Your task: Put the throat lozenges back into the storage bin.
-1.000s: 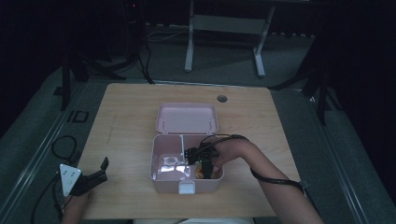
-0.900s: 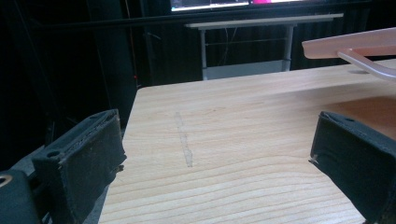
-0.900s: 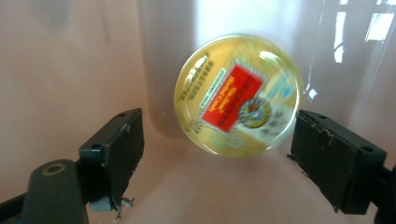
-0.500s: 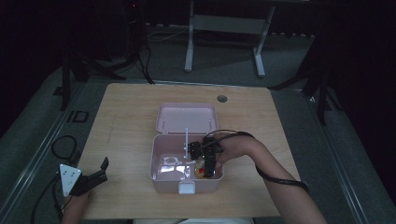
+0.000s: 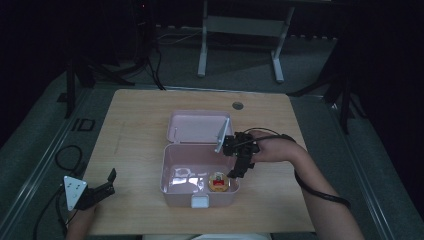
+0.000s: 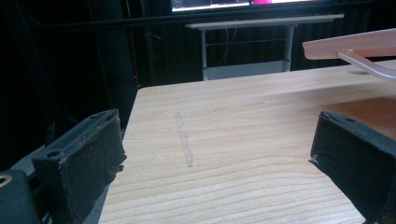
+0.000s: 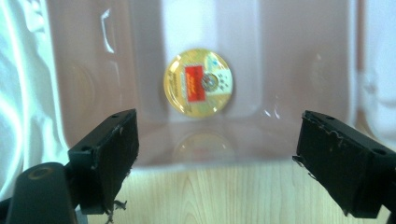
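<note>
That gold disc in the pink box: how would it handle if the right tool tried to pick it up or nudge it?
The disc lies flat on the box floor, so the open right tool would probably struggle to get under its low edge. Its glossy face suggests it may slide if nudged. Round, it could roll if tipped on edge.

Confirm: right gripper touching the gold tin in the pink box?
Apart. The right gripper view shows the right gripper open, both fingers clear of the gold tin, which lies alone on the floor of the pink box.

Dim lab: wooden table [image 5: 150, 130], floor cables [image 5: 150, 55], monitor stand [image 5: 240, 35].
</note>
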A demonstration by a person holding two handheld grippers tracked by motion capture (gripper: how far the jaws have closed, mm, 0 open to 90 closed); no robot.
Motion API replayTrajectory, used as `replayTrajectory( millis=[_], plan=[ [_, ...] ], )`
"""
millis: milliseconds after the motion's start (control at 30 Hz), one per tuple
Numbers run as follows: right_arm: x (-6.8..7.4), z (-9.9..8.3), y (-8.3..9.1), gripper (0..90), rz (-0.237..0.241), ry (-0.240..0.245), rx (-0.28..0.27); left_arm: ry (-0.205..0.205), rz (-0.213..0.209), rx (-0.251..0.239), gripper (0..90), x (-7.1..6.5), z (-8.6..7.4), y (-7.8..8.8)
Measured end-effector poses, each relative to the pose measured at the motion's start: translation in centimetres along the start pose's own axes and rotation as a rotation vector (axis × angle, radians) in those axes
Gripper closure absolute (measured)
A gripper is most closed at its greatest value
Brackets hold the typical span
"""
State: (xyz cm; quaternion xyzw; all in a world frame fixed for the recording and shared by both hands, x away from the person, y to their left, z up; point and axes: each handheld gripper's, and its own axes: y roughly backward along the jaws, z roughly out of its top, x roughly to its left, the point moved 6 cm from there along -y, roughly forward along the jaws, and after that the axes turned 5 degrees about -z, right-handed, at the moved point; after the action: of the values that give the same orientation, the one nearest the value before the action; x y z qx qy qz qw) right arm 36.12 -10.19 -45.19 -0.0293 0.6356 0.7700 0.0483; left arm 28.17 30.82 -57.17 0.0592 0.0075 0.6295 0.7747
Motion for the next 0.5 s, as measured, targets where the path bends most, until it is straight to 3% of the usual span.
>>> replayTrajectory(
  millis=[267, 500],
  plan=[
    [-1.1, -3.7, 0.3, 12.8, -0.021, -0.085, -0.027, -0.002, 0.000, 0.000, 3.2, 0.0, 0.0, 0.0],
    [-1.3, -6.9, -1.6, 12.6, -0.021, -0.154, -0.053, 0.000, 0.000, 0.001, 3.1, 0.0, 0.0, 0.0]
  ],
)
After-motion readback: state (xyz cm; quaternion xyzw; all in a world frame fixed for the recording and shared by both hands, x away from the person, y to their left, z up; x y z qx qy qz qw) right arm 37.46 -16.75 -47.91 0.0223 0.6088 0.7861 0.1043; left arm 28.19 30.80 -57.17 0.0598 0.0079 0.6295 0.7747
